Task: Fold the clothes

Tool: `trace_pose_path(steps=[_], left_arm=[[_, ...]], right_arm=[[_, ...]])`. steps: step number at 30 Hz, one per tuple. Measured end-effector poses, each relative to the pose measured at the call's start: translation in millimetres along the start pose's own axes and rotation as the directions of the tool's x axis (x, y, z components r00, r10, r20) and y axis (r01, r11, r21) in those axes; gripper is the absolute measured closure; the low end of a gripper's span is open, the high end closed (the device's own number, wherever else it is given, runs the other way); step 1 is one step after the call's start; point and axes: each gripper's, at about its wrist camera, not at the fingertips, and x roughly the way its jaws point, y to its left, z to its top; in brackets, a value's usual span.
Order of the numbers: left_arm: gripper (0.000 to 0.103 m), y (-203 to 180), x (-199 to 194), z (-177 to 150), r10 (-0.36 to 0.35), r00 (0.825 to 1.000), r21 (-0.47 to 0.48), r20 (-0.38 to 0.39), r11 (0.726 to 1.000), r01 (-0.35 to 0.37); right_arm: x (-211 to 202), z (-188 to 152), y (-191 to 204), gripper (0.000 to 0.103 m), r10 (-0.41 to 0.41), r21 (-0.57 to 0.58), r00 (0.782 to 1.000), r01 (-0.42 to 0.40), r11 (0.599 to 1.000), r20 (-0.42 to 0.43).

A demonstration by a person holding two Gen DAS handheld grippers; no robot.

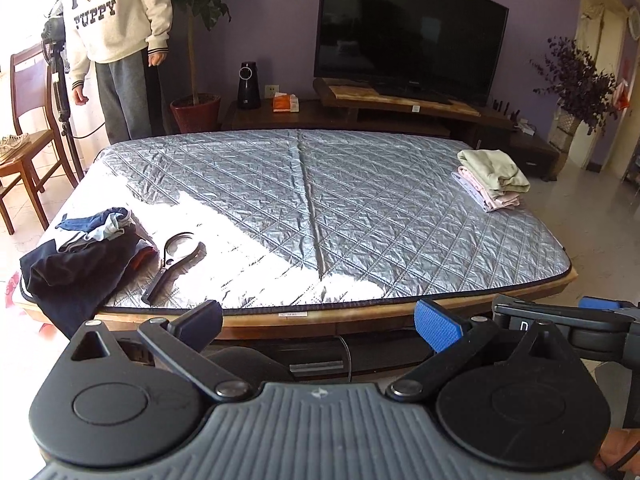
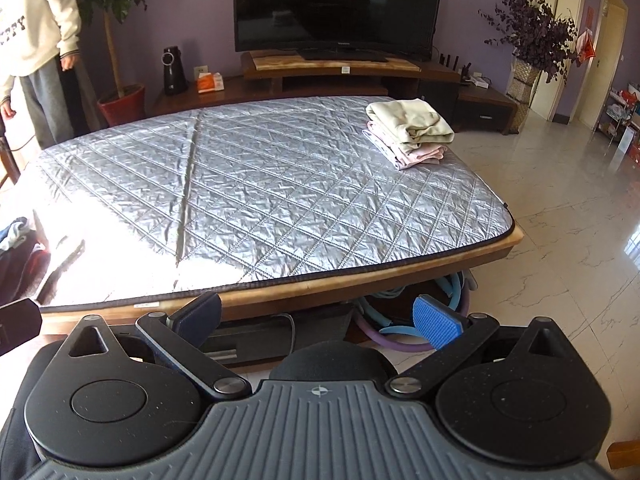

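unfolded pile (image 1: 84, 252) | lying front-left on tabletop (image 1: 360, 208) | left gripper (image 1: 320, 322) sitting nearer | both jaws gaping wide, holding nothing | right gripper (image 2: 320, 320)

Purple walls (image 2: 472, 8) back a dark curved television (image 1: 408, 32) on a low wooden stand (image 1: 400, 104); glossy white marble floor tiles (image 2: 560, 208), sunlight from the left.

My matt black plastic tool (image 1: 320, 322) carries rough blue pads (image 1: 434, 324); the counter's quilted silver cover (image 1: 320, 208) shines, crinkly, over wood.
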Motion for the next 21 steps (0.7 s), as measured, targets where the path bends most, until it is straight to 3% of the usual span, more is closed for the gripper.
trace_pose_path(steps=[12, 21], left_arm=[[0.001, 6, 58, 13, 0.043, 0.988, -0.015, -0.148, 0.999, -0.046], [0.001, 1, 78, 15, 0.079, 0.980, 0.012, -0.183, 0.997, -0.078]], right_arm=[[43, 22, 41, 0.000, -0.020, -0.096, 0.998, 0.014, 0.995, -0.053], [61, 25, 41, 0.000, -0.005, -0.080, 0.996, -0.002, 0.997, -0.090]])
